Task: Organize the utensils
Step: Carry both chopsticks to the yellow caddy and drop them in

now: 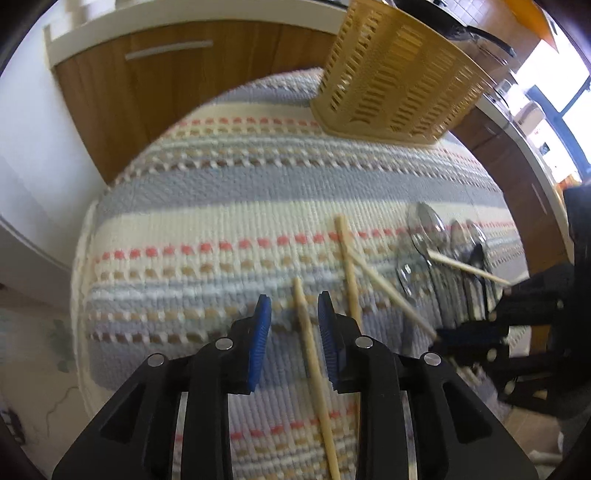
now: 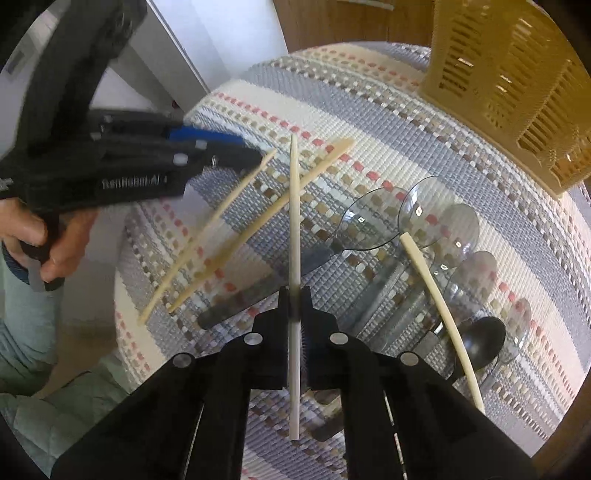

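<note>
Chopsticks: right gripper (image 2: 294, 295) clamps a white one (image 2: 294, 221), probably for the basket (image 2: 517, 92); left gripper (image 1: 294, 314) gapes around another (image 1: 310, 343).

A: Non-task stuff, quick. Woven striped mat (image 1: 229, 206), bands of grey-blue and cream with rows of pink and tan dashes, covers the whole work surface.
B: Behind it?
A: Wooden cabinet (image 1: 155, 85) with a pale bar handle (image 1: 168, 50), under a white countertop edge (image 1: 122, 26). Dark pan (image 1: 461, 26) up top right, blurred.
B: Anything else?
A: Bright window (image 1: 554, 92) far right. Right wrist view shows the mat (image 2: 369, 122) again, light-green clothing (image 2: 26, 306) at lower left.
</note>
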`<state>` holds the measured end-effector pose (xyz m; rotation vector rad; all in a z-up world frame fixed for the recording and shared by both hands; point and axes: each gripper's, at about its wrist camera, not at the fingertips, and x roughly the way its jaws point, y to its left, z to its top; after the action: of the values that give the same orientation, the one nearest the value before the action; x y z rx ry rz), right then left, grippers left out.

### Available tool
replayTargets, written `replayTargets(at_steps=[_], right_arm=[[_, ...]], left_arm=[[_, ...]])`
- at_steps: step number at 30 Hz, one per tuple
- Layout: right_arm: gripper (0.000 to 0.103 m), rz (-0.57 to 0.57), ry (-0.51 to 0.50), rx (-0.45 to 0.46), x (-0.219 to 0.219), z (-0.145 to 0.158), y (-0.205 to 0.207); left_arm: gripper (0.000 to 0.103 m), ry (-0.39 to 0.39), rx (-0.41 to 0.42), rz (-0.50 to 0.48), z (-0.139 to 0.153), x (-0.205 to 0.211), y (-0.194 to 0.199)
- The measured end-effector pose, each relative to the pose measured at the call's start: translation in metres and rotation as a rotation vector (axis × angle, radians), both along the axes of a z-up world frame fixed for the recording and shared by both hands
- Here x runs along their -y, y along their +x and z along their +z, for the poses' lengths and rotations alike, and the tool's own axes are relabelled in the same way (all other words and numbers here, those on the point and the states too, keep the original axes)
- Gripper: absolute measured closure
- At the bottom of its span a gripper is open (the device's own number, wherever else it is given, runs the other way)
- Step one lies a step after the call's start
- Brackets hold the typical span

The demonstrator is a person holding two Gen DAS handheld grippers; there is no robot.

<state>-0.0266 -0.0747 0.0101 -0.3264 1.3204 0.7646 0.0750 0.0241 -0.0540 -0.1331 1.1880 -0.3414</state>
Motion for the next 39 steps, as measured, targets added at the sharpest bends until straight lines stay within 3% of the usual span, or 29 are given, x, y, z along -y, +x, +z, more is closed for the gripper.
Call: replayTargets(at_steps=[2, 6, 8, 10, 15, 23, 28, 34, 39], right_arm=[[0.099, -0.002, 0.017, 0.008, 0.007, 0.007, 0.000], [0.099, -0.023, 0.048, 0.027, 0.020, 0.019, 0.000], [0.098, -0.040, 0.064, 0.041, 0.030, 0.026, -0.003], [0.098, -0.062, 0.093, 0.061, 0.037, 0.034, -0.005], [0.099, -0.113, 0.186, 0.146, 0.065, 0.072, 0.000], [0.099, -0.228, 0.367, 0.386, 0.106, 0.153, 0.020], [0.099, -0.318, 0.472, 0.534, 0.124, 0.196, 0.047], [0.099, -0.406, 0.566, 0.715, 0.144, 0.233, 0.080], [0.098, -0.488, 0.536, 0.863, 0.149, 0.230, 0.113]], left_arm=[[0.078, 0.025, -0.015, -0.016, -0.003, 0.007, -0.004], [0.079, 0.210, 0.025, -0.060, -0.004, 0.035, -0.013], [0.098, 0.312, 0.049, -0.071, -0.005, 0.046, -0.016], [0.099, 0.272, 0.051, -0.082, -0.001, 0.049, -0.018], [0.099, 0.142, 0.206, -0.043, 0.043, 0.043, -0.021], [0.099, -0.043, 0.567, -0.011, 0.170, 0.050, -0.014], [0.099, -0.094, 0.762, 0.021, 0.226, 0.062, 0.005], [0.099, -0.154, 0.870, 0.054, 0.248, 0.073, 0.047], [0.099, -0.218, 0.965, 0.090, 0.248, 0.073, 0.075]])
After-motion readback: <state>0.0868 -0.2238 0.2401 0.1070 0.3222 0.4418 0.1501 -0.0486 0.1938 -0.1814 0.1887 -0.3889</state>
